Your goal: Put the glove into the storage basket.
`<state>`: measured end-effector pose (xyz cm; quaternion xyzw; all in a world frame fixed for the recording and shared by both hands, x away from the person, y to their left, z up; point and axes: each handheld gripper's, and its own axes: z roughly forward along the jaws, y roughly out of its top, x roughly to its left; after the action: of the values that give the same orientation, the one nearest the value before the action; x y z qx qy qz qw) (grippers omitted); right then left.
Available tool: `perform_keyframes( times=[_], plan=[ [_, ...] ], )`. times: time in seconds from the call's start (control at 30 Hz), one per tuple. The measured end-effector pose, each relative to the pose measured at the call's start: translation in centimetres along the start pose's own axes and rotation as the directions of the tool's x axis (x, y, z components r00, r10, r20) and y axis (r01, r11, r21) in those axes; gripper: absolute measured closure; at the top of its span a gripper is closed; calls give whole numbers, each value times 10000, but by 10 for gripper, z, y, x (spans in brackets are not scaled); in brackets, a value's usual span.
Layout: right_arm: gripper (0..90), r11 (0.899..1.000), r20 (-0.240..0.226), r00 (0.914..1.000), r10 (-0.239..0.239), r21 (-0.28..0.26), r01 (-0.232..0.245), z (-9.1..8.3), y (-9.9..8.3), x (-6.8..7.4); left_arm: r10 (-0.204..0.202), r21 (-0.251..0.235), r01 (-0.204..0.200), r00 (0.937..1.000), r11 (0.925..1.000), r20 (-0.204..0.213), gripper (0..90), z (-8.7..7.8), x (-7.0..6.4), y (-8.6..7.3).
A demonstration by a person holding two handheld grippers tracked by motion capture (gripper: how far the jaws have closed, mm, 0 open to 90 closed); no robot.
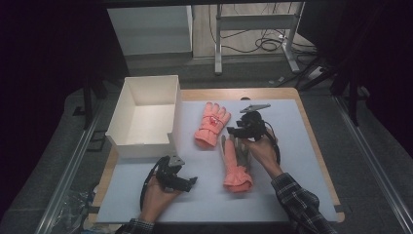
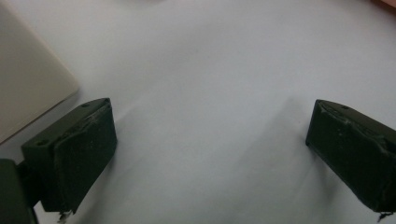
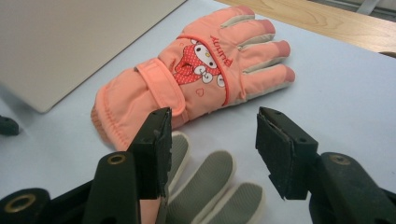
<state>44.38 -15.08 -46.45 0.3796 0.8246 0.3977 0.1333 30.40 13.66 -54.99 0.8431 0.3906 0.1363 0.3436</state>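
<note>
A dim room surrounds a tabletop (image 1: 311, 161) covered by a pale mat, with a white box (image 1: 146, 117) at its left. Two pink gloves lie right of the box: one back-up (image 3: 196, 79), one palm-up (image 1: 236, 163) nearer the person. The right tool (image 3: 212, 144) hovers open over the palm-up glove's grey fingers (image 3: 205, 179), so the grasp seems in hand. Next: lower and close. The left tool (image 2: 210, 154) waits open over bare mat.
</note>
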Motion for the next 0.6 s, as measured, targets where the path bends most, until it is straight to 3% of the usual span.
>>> perform_keyframes(
  times=[0.4,0.6],
  plan=[
    [447,9999,-111,9999,12,172,-10,25,19,-3,-4,-5,4,10000,10000,9,17,0,0,0],
    [497,9992,-307,9994,-153,368,165,39,32,-4,-18,-19,18,10000,10000,21,17,0,0,0]
  ],
)
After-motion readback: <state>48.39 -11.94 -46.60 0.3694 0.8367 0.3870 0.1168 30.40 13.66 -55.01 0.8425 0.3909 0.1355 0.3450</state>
